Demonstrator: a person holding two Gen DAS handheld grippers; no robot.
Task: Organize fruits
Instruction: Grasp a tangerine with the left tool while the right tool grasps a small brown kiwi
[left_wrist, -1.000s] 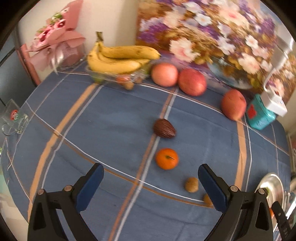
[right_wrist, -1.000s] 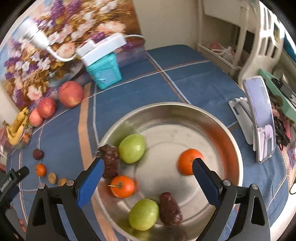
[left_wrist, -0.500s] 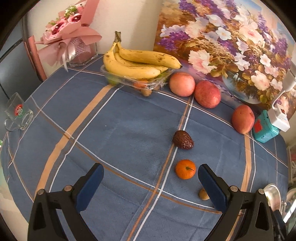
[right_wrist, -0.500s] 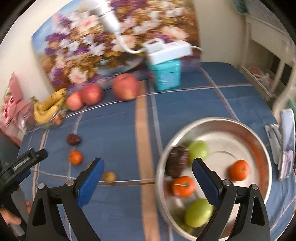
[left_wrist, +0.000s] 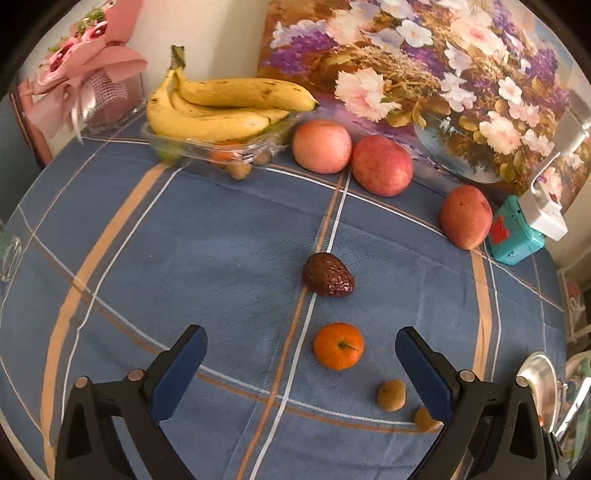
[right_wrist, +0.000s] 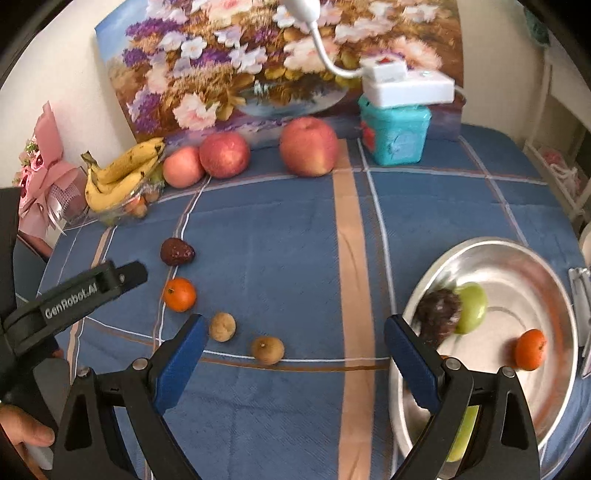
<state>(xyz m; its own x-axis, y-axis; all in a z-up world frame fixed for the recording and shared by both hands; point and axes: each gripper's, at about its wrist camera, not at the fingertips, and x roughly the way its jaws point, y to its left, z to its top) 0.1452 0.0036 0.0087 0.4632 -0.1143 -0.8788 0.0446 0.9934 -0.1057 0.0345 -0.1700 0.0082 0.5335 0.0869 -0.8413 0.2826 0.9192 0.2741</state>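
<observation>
- Left gripper (left_wrist: 301, 363): fingers spread wide, nothing between them. I have it hovering above the blue plaid tablecloth (left_wrist: 207, 254), the tangerine (left_wrist: 338, 346) roughly centred ahead of the gap. My guess is that is the next pick.
- Right gripper (right_wrist: 291, 354): also released and empty, held above the cloth between the loose fruit and the steel bowl (right_wrist: 524, 258). The two small brown fruits (right_wrist: 222, 326) lie just ahead of its left finger; the second (right_wrist: 267, 350) sits nearer the middle of the gap.
- Loose fruit still on the cloth, in a rough line: dark wrinkled fruit (left_wrist: 328, 274) farthest, then the tangerine, then the two small brown ones. All apart from one another, so each can be taken singly.
- Steel bowl, at the right edge of the table: holds a green fruit (right_wrist: 471, 308) touching a dark wrinkled one (right_wrist: 439, 310), an orange tangerine (right_wrist: 530, 349) on the far side, and more green fruit partly hidden behind the right finger. It looks like the collection point.
- Clear plastic tray (left_wrist: 207, 149) at the back: bananas (left_wrist: 221, 107) rest on top, small fruit underneath, contents hard to make out.
- Three apples (left_wrist: 382, 165) stand along the painting (left_wrist: 424, 66), outside any container.
</observation>
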